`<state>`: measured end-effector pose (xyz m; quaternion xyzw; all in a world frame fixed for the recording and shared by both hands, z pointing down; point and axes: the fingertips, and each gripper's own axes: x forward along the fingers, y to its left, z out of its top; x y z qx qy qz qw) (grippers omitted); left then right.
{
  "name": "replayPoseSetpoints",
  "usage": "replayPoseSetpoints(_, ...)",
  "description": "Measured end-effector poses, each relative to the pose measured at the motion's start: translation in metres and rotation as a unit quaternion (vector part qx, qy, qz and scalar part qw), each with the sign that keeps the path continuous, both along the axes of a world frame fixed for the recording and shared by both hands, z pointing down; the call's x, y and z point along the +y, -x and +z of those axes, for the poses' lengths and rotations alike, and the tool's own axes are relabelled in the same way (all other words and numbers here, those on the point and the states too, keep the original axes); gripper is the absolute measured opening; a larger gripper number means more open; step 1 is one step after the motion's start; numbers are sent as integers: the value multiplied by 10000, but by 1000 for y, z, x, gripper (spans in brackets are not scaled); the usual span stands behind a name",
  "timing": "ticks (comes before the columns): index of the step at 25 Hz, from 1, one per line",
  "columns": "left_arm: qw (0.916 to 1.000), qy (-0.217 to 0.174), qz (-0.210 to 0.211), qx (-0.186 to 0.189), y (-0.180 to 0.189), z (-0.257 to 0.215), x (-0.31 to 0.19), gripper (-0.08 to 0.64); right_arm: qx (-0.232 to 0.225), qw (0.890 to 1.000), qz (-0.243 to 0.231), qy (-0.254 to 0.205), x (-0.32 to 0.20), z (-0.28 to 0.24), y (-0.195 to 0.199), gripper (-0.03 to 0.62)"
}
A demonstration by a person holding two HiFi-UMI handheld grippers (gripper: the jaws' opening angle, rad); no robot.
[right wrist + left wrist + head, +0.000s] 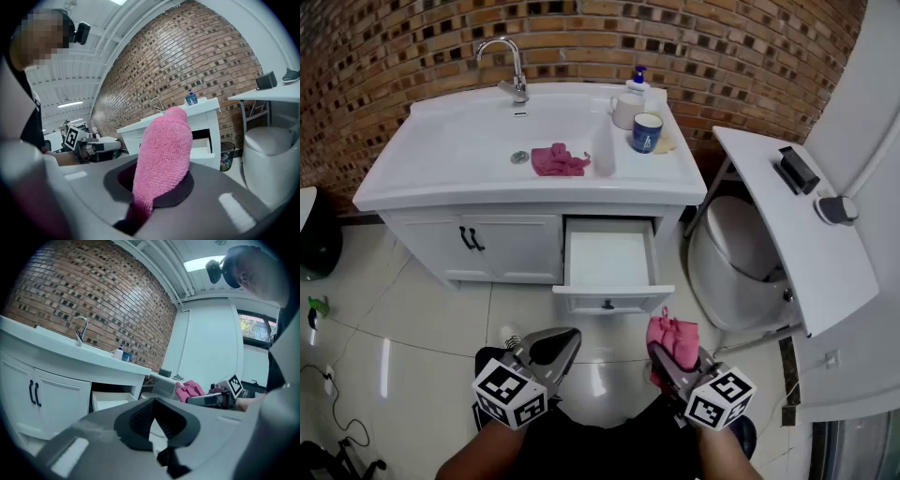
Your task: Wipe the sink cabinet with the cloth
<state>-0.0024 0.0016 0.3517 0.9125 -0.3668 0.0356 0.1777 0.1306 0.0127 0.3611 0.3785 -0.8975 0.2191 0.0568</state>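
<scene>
We hold both tools low, well out in front of the sink cabinet, with our forearms coming in from below and the marker cubes nearest us. The left gripper sits opposite the cabinet's middle, pointing towards its front and leaning a little to the right. Its jaws stand part way apart, only the floor shows between the dark pads, and it grips nothing.

On the cabinet's left front we see two doors with black handles. At the back left of its top stands the faucet. In the basin a loose cloth lies crumpled just right of the drain. At the back right corner of the top we see a soap bottle, a white cup and a blue mug close together. Below them, on the cabinet's right front, the drawer is pulled out, its inside white.

The right gripper hovers in front of that drawer, well apart from it and angled slightly left. Its jaws are closed on the held cloth, a pink bundle pinched between the pads and standing up past the jaw tips.

Right of the cabinet a toilet sits under a tilted white board
</scene>
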Motion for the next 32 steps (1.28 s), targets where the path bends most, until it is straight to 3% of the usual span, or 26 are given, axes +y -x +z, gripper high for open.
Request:
replayPoseSetpoints(10,10000,-93,-35,7,2,-4,-4,6,36,10000,24,-84,-5,-3,0,34)
replayPoseSetpoints(20,9988,-388,-248,-141,9,-5,-43,6,337,9987,190,-343,-43,-4,-1,34)
replayPoseSetpoints(32,9982,-379,-268,-374,13,14,-77,6,704,9969,110,-329,-85,1,0,34)
